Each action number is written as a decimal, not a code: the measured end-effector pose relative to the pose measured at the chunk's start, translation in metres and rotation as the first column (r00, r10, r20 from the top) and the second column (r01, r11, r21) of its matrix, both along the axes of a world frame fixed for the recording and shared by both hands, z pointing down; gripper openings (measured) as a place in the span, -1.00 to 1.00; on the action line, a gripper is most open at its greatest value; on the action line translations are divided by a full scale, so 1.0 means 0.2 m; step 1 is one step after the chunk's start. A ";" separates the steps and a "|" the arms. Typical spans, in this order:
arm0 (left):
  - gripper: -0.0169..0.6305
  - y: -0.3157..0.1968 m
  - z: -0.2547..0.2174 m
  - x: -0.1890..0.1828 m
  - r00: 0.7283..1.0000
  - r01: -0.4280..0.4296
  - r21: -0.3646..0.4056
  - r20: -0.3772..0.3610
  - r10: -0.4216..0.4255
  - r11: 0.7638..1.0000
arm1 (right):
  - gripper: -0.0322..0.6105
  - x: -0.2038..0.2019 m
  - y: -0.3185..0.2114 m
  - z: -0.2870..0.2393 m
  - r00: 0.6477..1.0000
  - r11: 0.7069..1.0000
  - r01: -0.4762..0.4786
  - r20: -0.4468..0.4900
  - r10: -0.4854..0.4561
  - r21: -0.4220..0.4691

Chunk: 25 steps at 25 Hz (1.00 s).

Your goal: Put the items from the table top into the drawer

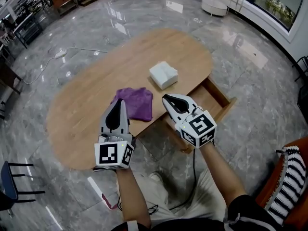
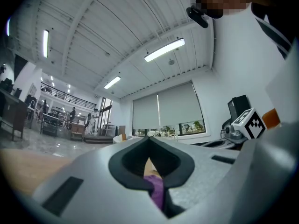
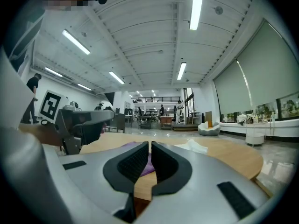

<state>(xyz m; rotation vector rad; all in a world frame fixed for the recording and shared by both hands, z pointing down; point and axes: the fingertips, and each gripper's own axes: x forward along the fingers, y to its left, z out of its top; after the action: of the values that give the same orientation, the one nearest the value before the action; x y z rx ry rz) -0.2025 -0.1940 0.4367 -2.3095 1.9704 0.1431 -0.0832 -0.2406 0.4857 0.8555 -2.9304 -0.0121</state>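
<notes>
We note left gripper and right gripper both closed, empty. Purple cloth under left tip; white tissue pack ahead; open drawer beside right.

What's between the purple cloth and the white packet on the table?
Nothing. Head view shows only bare tabletop between the purple cloth and the white packet.

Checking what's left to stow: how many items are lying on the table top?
2. The purple cloth lies at the near edge of the table; the white packet sits beyond it, nearer the middle. The inside of the drawer shows only partly.
</notes>
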 end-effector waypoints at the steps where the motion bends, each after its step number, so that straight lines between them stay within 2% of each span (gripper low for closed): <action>1: -0.94 0.00 0.00 -0.01 1.000 0.005 0.001 0.000 -0.005 1.000 | -0.84 -0.02 0.00 0.01 1.000 1.000 0.008 -0.002 -0.008 -0.005; 11: -0.94 0.03 0.01 -0.10 0.998 0.069 0.004 0.011 -0.069 0.998 | -0.82 -0.21 0.00 0.06 0.996 0.996 0.082 -0.036 -0.083 -0.030; 15: -0.94 0.03 0.00 -0.13 0.996 0.083 0.011 0.013 -0.083 0.997 | -0.54 -0.30 0.02 0.13 0.988 0.989 0.132 -0.074 -0.137 -0.070; 20: -0.94 0.04 -0.01 -0.17 0.994 0.105 0.015 0.005 -0.105 0.994 | -0.18 -0.43 0.03 0.25 0.964 0.981 0.172 -0.189 -0.188 -0.094; 25: -0.94 0.05 -0.01 -0.20 0.994 0.111 0.018 0.003 -0.111 0.994 | -0.04 -0.51 0.03 0.33 0.937 0.983 0.162 -0.300 -0.181 -0.088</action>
<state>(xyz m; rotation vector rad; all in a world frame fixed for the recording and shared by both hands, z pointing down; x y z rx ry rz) -0.2418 -0.1848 0.4346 -2.1813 2.0809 0.1457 -0.1853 -0.2338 0.5525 0.5303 -2.6848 -0.0594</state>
